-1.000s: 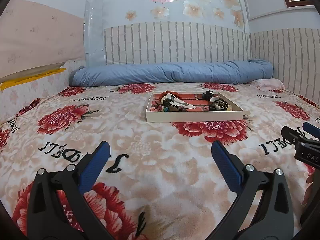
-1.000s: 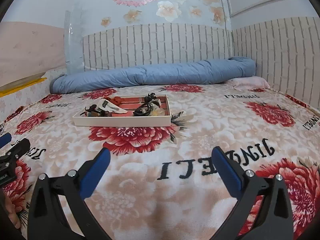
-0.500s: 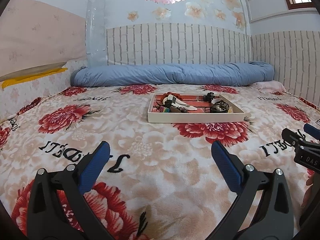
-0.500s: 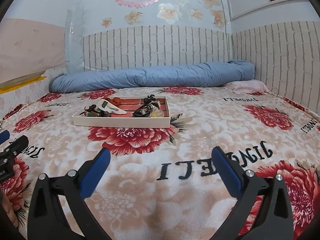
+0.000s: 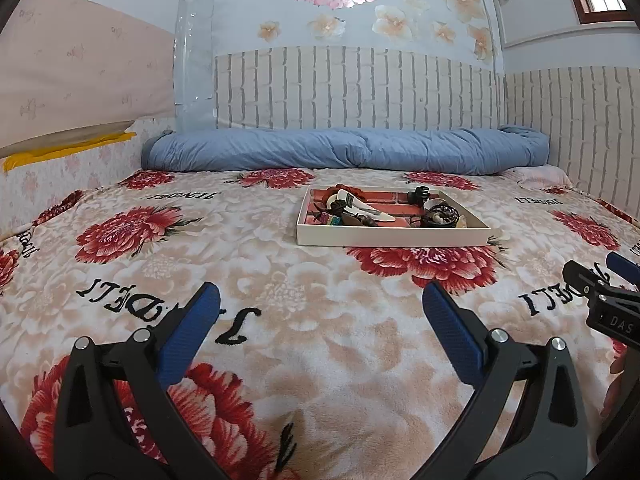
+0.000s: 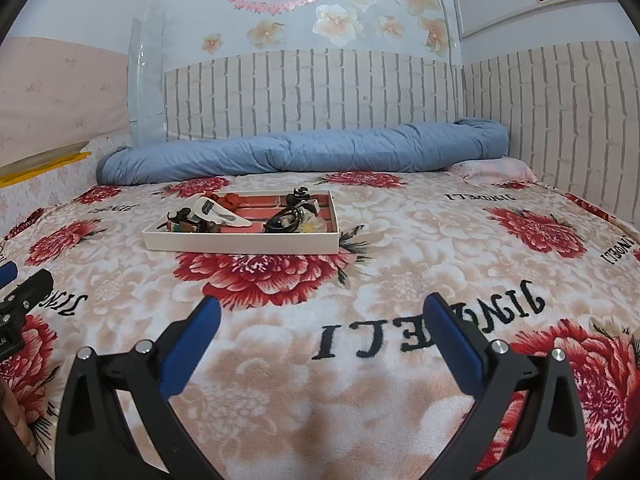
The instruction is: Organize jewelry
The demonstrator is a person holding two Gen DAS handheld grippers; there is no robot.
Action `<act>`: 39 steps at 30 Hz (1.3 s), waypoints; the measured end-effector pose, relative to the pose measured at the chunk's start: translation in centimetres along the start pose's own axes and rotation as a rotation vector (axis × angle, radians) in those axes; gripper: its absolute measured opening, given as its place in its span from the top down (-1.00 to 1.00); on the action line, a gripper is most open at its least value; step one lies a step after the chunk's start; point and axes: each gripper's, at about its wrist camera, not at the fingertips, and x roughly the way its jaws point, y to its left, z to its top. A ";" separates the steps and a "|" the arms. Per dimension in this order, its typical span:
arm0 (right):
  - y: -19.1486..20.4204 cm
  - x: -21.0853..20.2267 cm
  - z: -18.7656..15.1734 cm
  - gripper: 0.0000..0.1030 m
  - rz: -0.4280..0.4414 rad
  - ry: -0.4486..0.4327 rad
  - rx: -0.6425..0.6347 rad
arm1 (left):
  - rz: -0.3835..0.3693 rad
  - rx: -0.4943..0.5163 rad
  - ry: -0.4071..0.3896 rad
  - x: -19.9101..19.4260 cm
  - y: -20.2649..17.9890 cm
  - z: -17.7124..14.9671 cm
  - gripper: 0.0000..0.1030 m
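A shallow white tray (image 5: pixel 392 237) (image 6: pixel 240 243) with a red brick-pattern floor rests on the floral blanket, well ahead of both grippers. Inside lie jumbled pieces: a white pouch (image 5: pixel 362 208) (image 6: pixel 218 213), a red piece (image 6: pixel 231 200), dark bracelets (image 5: pixel 440 215) (image 6: pixel 285 218), a black clip (image 5: pixel 418 192) and a pale flower piece (image 6: pixel 314 224). My left gripper (image 5: pixel 320 300) hovers open above the blanket, nothing between its blue pads. My right gripper (image 6: pixel 320 312) is likewise open and holds nothing. Each gripper shows at the edge of the other's view.
A rolled blue quilt (image 5: pixel 344 152) lies along the brick-pattern wall behind the tray. A pink pillow (image 6: pixel 496 170) sits at the far right. A padded side panel (image 5: pixel 60 80) borders the bed on the left. The floral blanket (image 5: pixel 200 240) covers the bed.
Both views have drifted slightly; the tray sits a touch lower and nearer in frame. Both grippers stay open and hold nothing.
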 end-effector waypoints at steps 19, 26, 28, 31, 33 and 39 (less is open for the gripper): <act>0.0 0.0 0.1 -0.92 0.000 0.003 -0.001 | -0.001 0.001 -0.004 -0.1 -0.1 0.0 -0.90; 0.0 0.0 0.1 -0.92 0.001 0.003 -0.001 | 0.000 0.009 -0.013 -0.2 -0.2 0.0 -0.90; 0.0 0.0 0.1 -0.92 0.001 0.003 0.000 | 0.001 0.011 -0.018 -0.3 -0.2 0.0 -0.90; -0.1 0.0 0.1 -0.92 0.001 0.004 0.000 | 0.000 0.015 -0.024 -0.4 -0.2 0.0 -0.90; -0.1 0.0 0.1 -0.92 0.000 0.002 0.000 | -0.001 0.022 -0.025 -0.4 -0.3 0.0 -0.90; -0.1 0.0 0.1 -0.92 0.001 0.003 0.000 | -0.025 0.047 -0.009 -0.1 -0.7 0.0 -0.90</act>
